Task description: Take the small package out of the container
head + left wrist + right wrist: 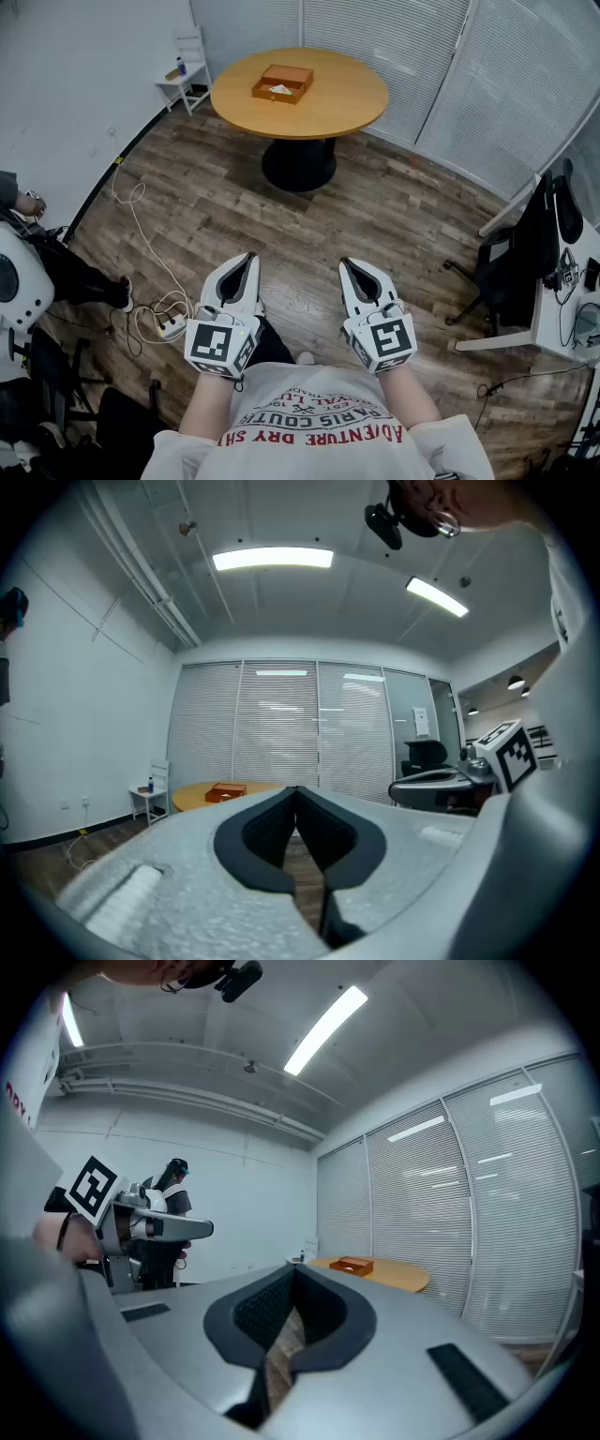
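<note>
While left gripper (247, 257) and right gripper (348, 263) are closed, empty, well short of the table (349, 109), reach not begun; next probably: approach container (281, 82) on it, open jaws.

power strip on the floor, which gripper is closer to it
Left. The left gripper is held just right of the white power strip; the right gripper is farther right, beyond the left one.

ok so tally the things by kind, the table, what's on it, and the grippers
round table: 1
wooden container: 1
white package inside it: 1
grippers: 2, the left gripper and the right gripper, both shut and empty
total: 5
</note>
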A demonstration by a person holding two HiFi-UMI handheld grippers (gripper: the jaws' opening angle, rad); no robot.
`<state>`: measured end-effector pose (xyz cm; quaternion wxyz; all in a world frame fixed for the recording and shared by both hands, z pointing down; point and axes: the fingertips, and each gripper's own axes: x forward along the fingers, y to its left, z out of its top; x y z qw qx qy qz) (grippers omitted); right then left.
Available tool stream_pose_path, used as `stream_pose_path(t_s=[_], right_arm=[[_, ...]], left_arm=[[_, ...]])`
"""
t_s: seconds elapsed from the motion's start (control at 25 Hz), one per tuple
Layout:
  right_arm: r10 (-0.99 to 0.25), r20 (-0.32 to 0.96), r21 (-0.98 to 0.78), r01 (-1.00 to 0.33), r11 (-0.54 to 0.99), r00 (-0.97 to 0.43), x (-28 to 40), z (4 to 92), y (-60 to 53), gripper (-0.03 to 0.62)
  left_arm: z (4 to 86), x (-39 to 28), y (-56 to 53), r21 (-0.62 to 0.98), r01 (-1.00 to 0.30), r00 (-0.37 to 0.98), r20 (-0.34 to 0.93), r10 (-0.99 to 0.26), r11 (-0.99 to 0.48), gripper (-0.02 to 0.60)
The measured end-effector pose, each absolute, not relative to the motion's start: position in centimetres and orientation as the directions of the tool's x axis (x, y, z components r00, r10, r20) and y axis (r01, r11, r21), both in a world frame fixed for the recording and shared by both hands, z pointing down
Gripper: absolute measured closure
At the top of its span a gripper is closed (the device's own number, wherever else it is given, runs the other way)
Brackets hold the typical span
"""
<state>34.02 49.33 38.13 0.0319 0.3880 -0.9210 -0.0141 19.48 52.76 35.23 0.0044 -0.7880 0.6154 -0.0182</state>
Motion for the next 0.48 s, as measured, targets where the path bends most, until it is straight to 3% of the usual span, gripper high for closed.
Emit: stream_pose_path(t_s=[0.48], right_arm=[[-0.745, 0.058, 0.035, -0.744, 0.667, -0.665, 35.1, 38.6, 49.3, 0.586]], left_arm=[[35.8, 21.0, 51.6, -0.035, -0.956, 0.29, 0.042, -0.956, -0.291, 0.571]])
